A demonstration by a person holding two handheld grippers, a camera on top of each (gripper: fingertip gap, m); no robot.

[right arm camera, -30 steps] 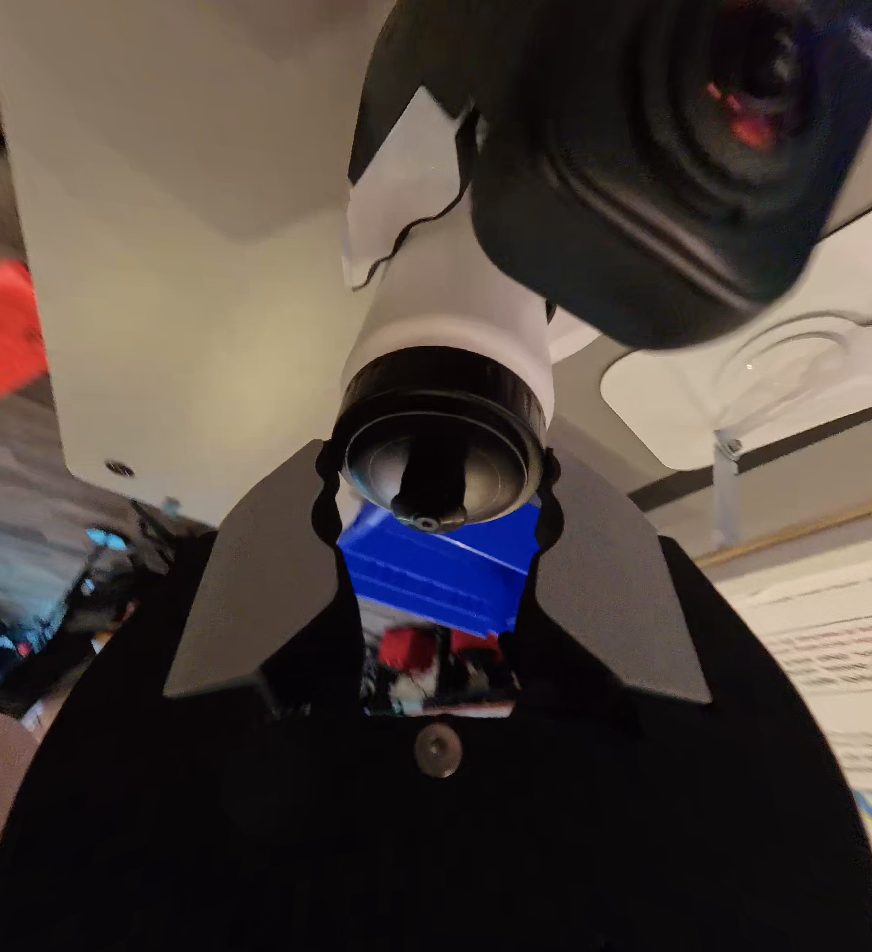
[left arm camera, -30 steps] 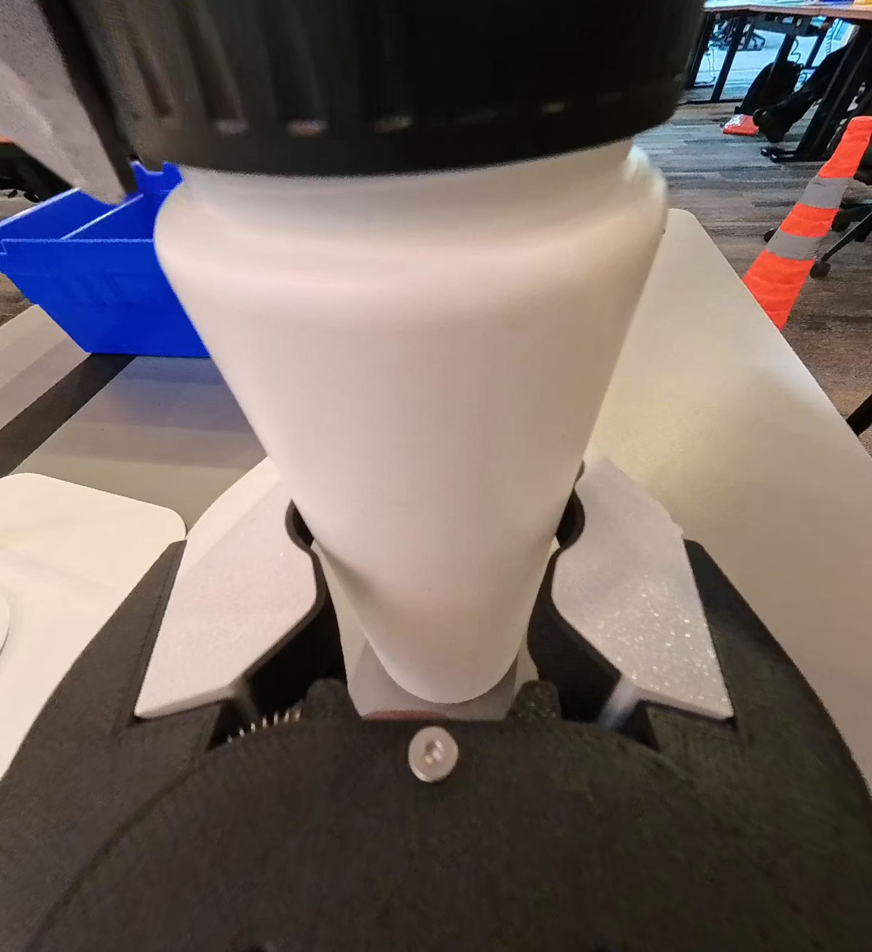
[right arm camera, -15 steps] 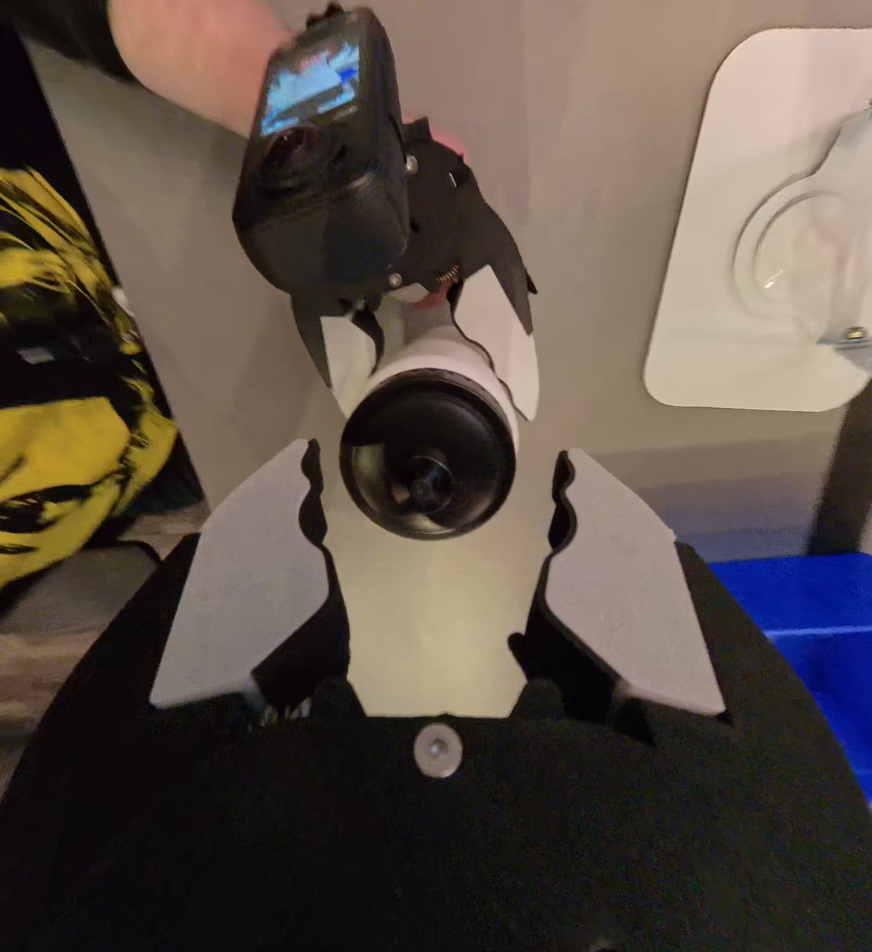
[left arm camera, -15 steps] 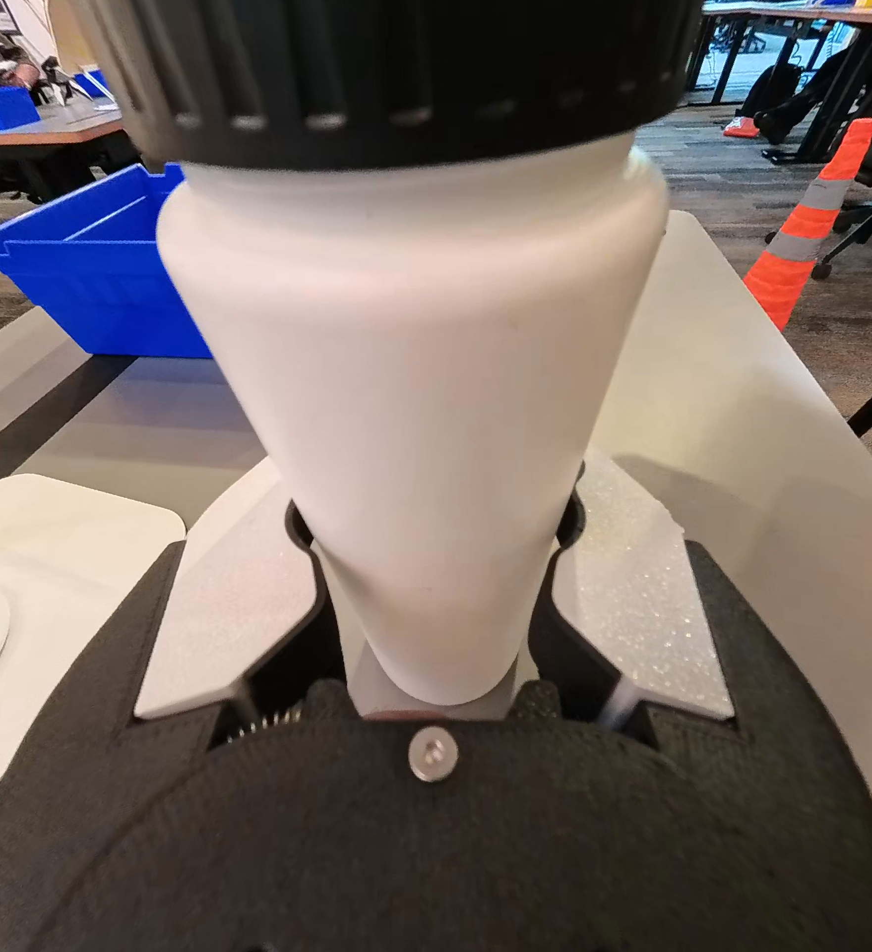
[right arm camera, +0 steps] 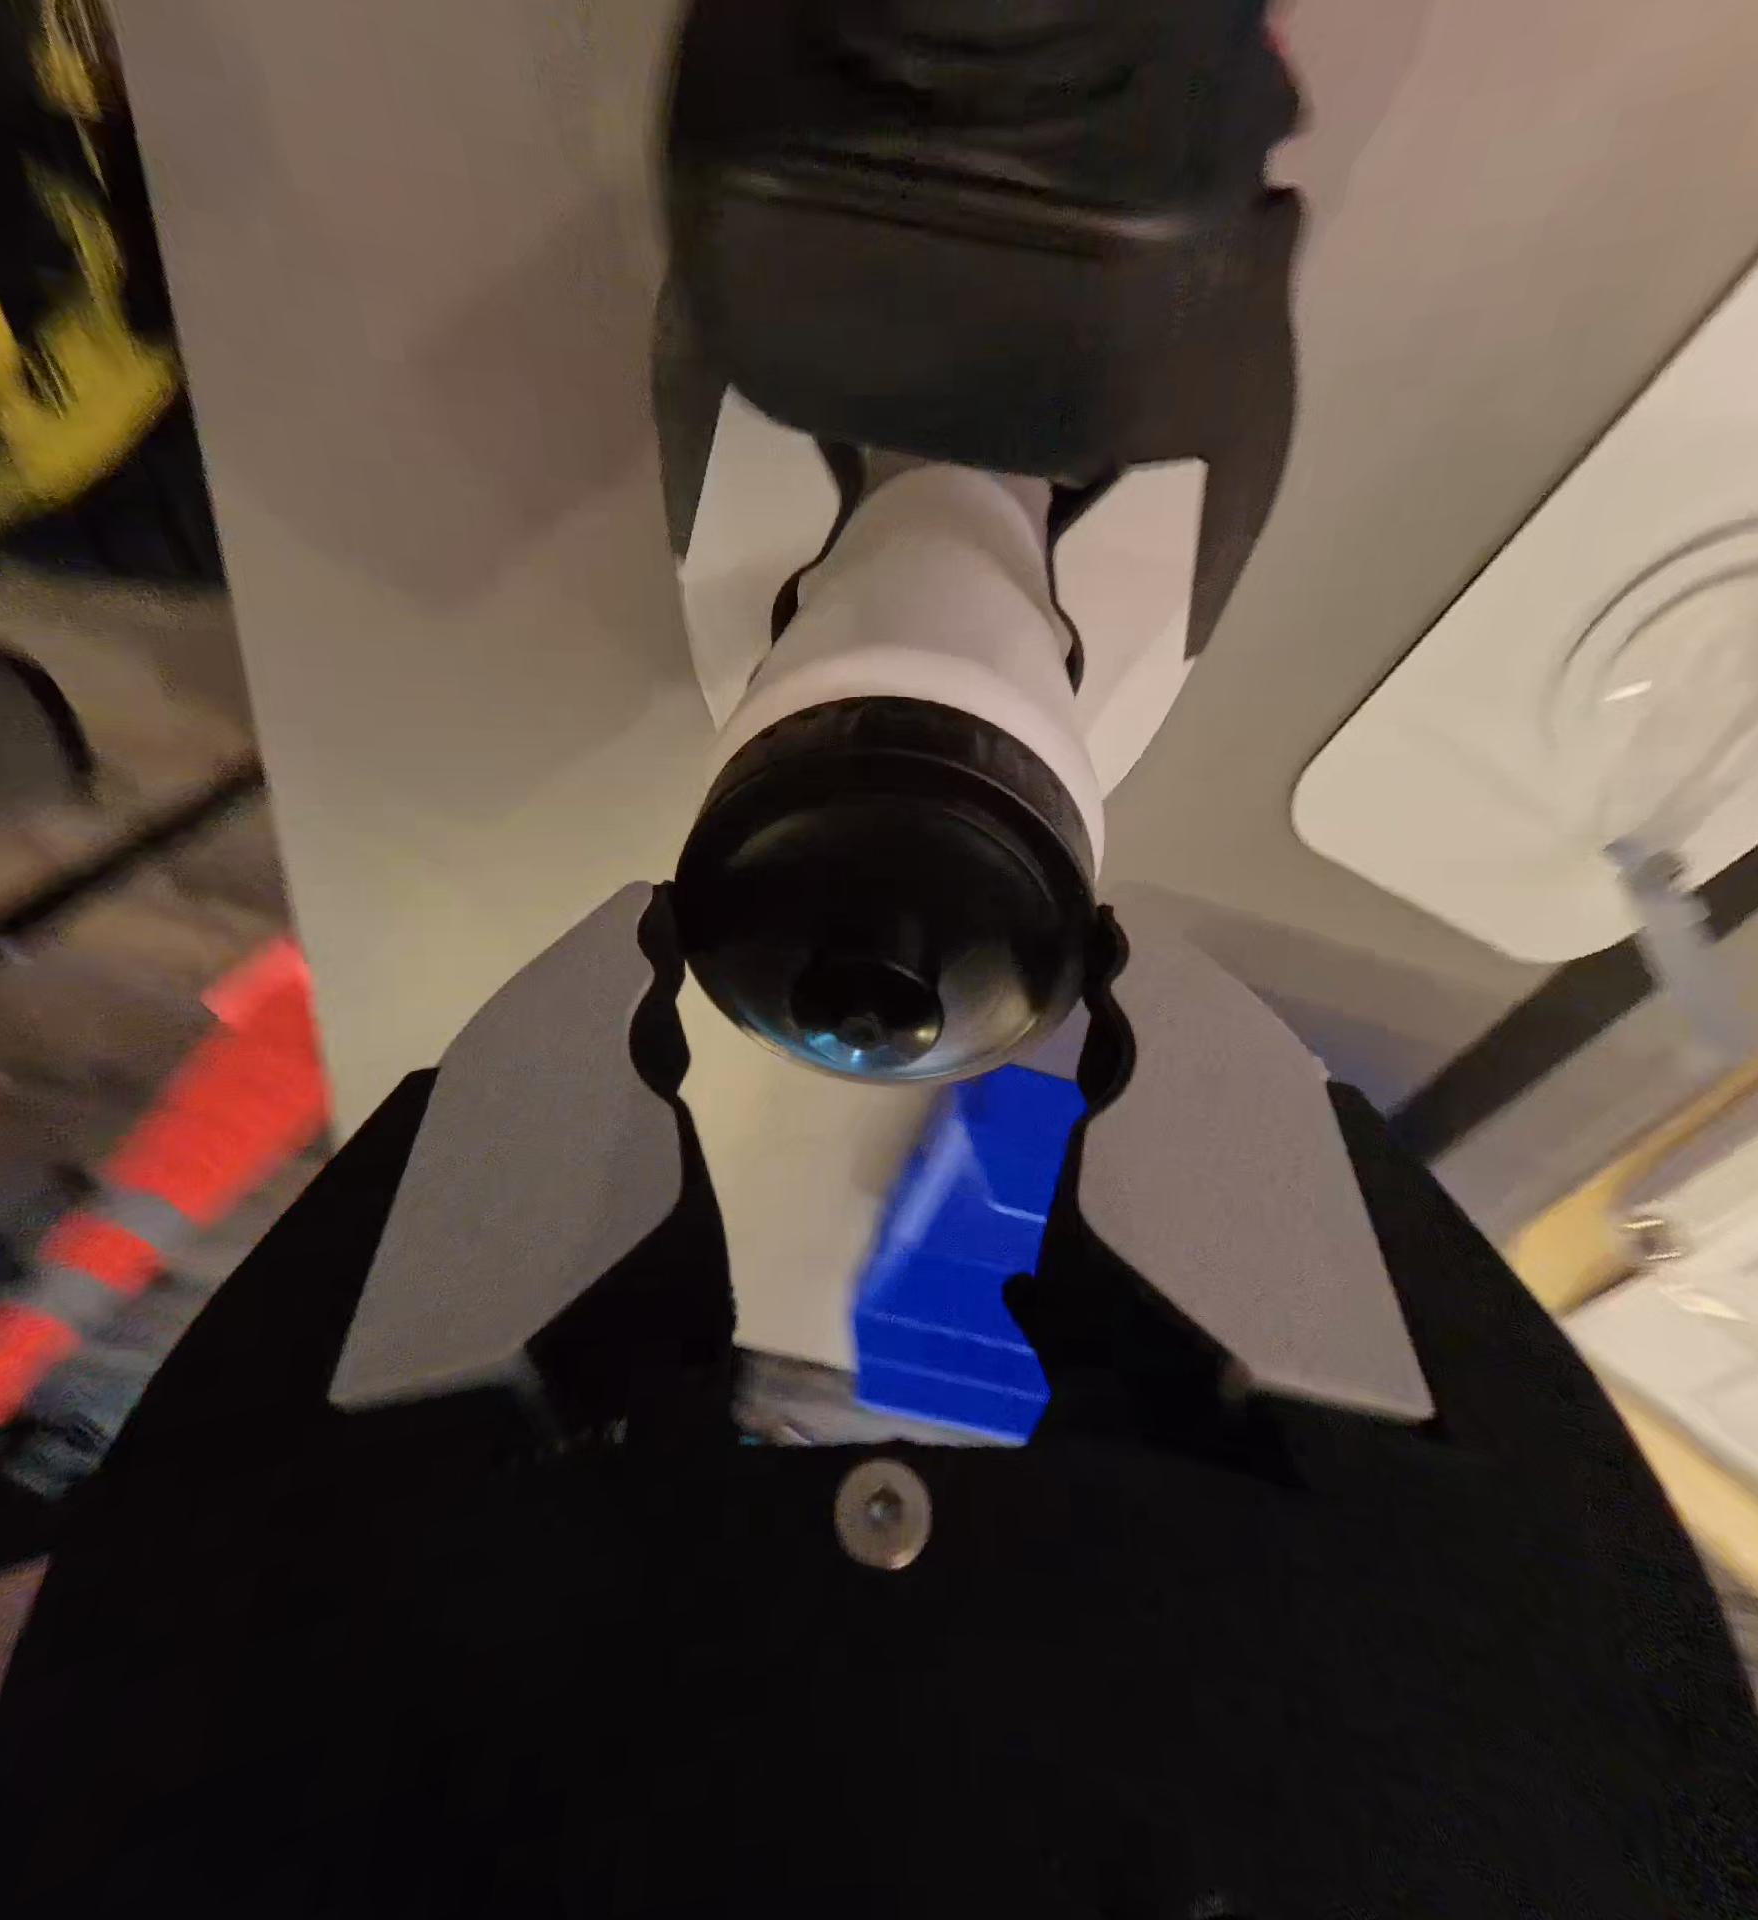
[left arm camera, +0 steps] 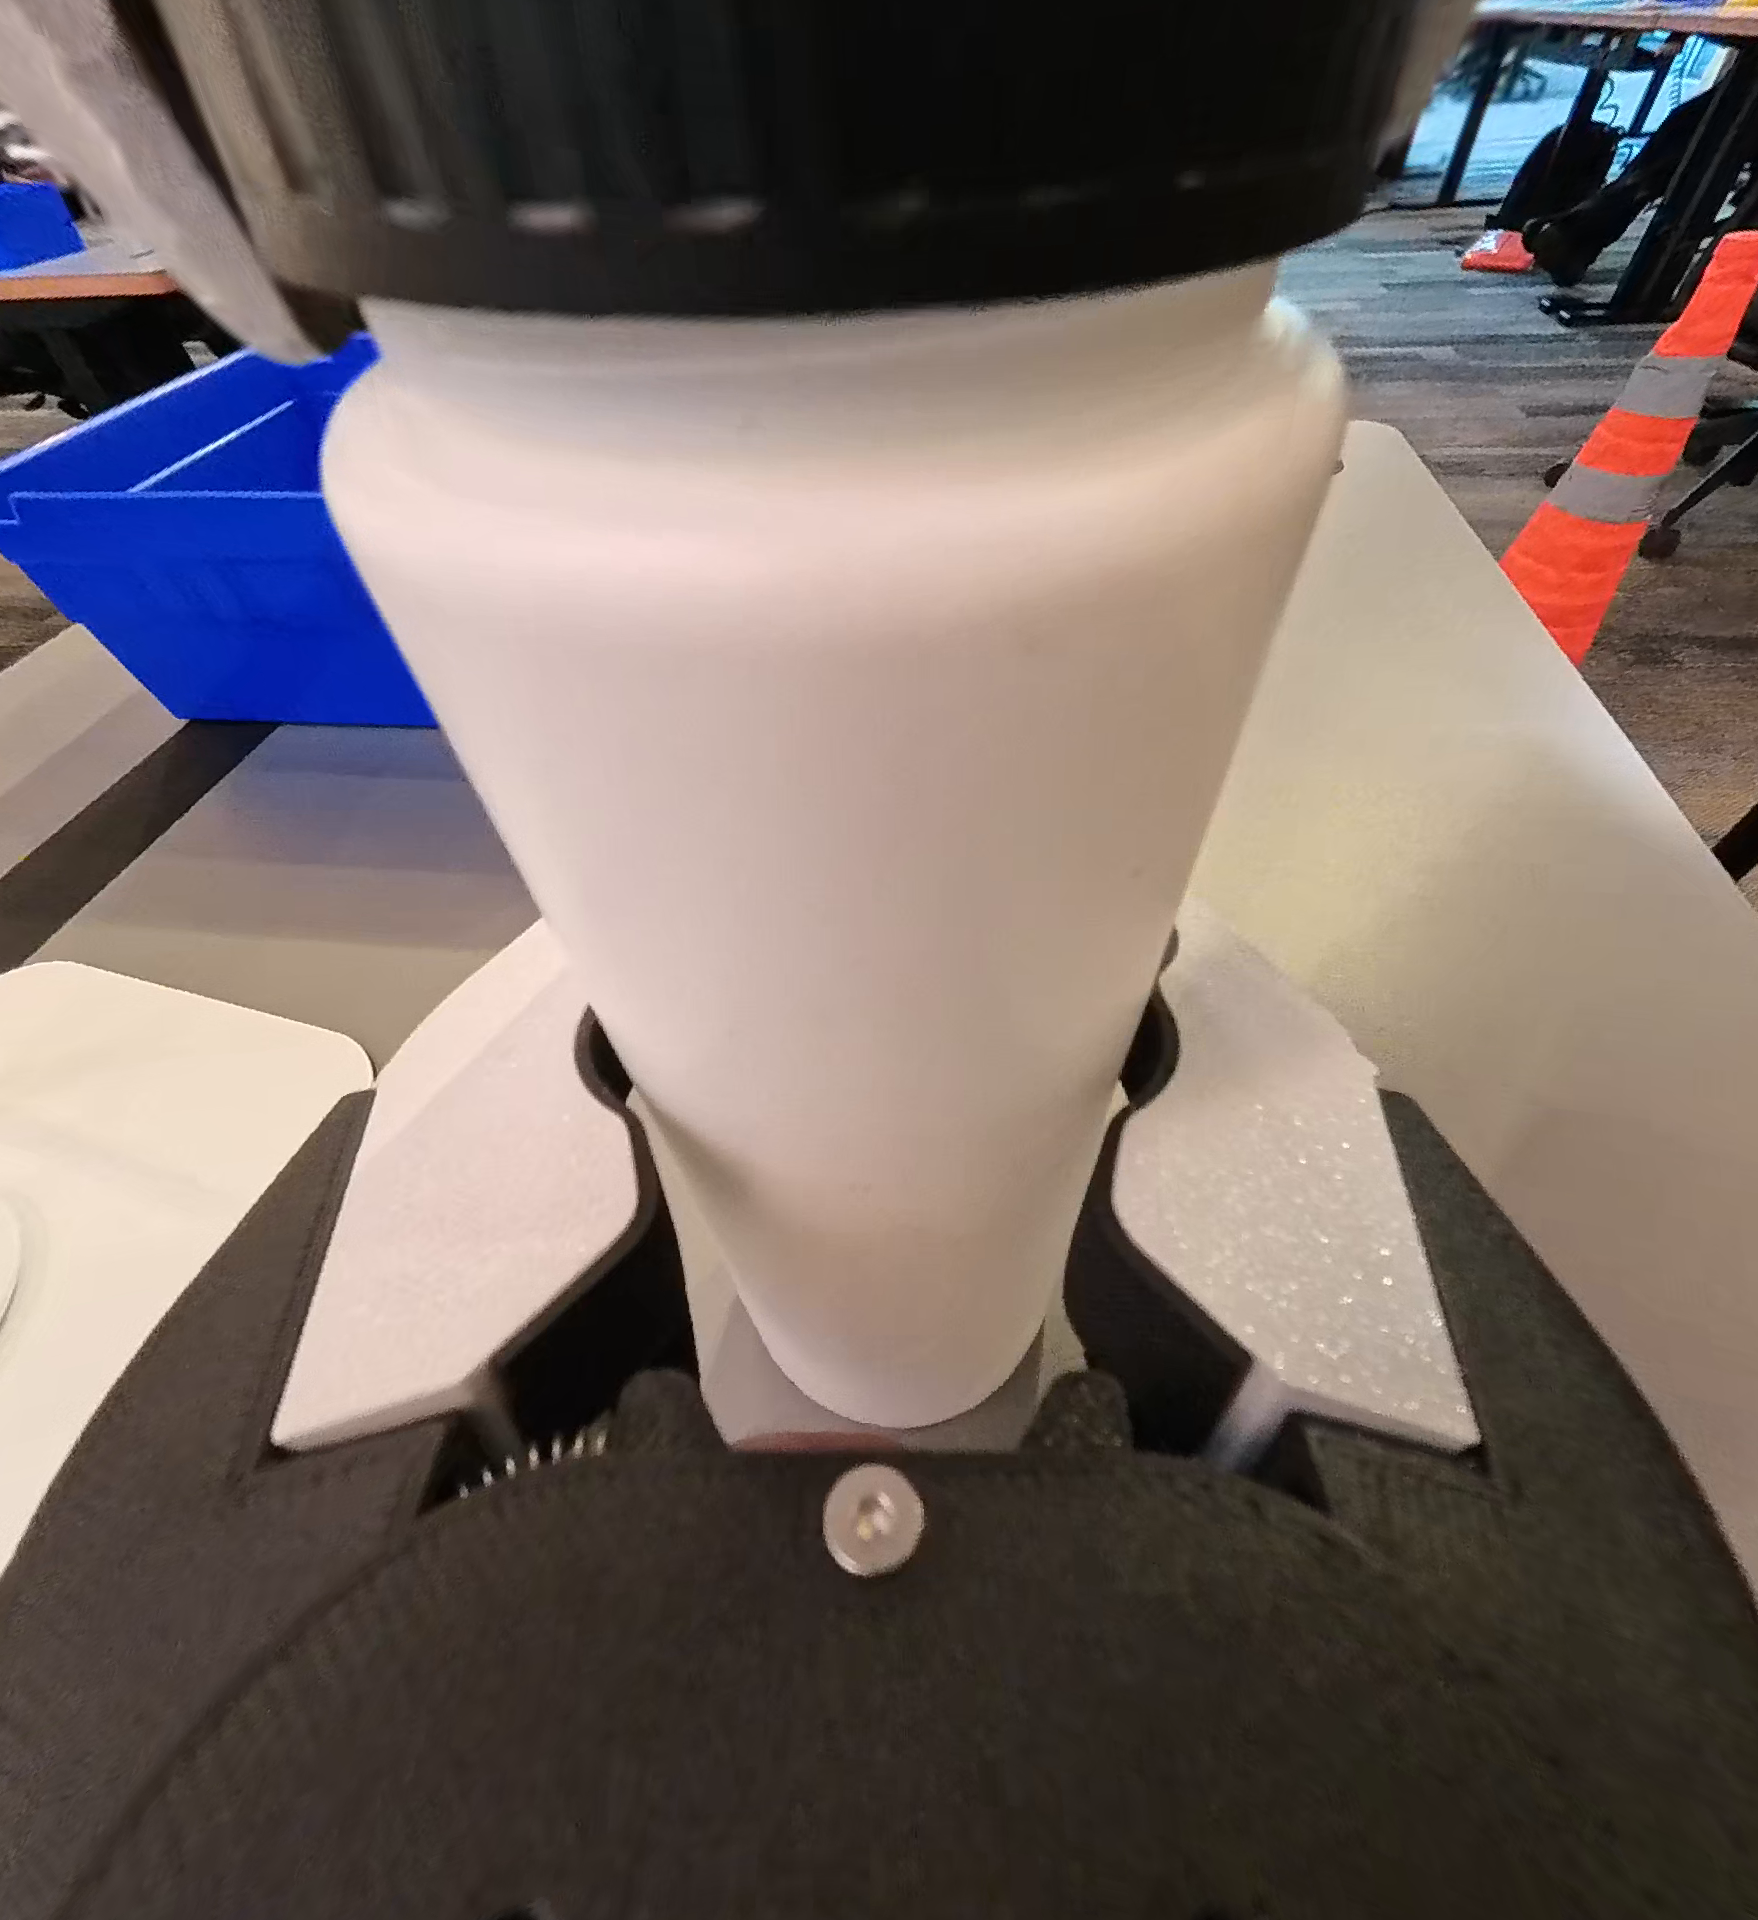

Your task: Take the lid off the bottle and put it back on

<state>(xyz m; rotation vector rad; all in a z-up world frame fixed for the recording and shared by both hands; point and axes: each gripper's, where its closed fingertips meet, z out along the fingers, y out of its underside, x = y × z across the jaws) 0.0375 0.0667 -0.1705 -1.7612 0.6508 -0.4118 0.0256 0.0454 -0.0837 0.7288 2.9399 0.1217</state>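
Left gripper (left arm camera: pixel 880 1174) clamped on the white bottle (left arm camera: pixel 833 790), off the table, w/ its long axis aimed at my right gripper (right arm camera: pixel 880 971). Right's fingers sit apart, flanking the black lid (right arm camera: pixel 880 894); contact unclear, lid dead ahead.

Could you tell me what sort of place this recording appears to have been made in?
Probably an open office or lab workspace. The left wrist view shows a pale work table with a blue plastic bin on it, carpeted floor with an orange traffic cone, and further desks behind.
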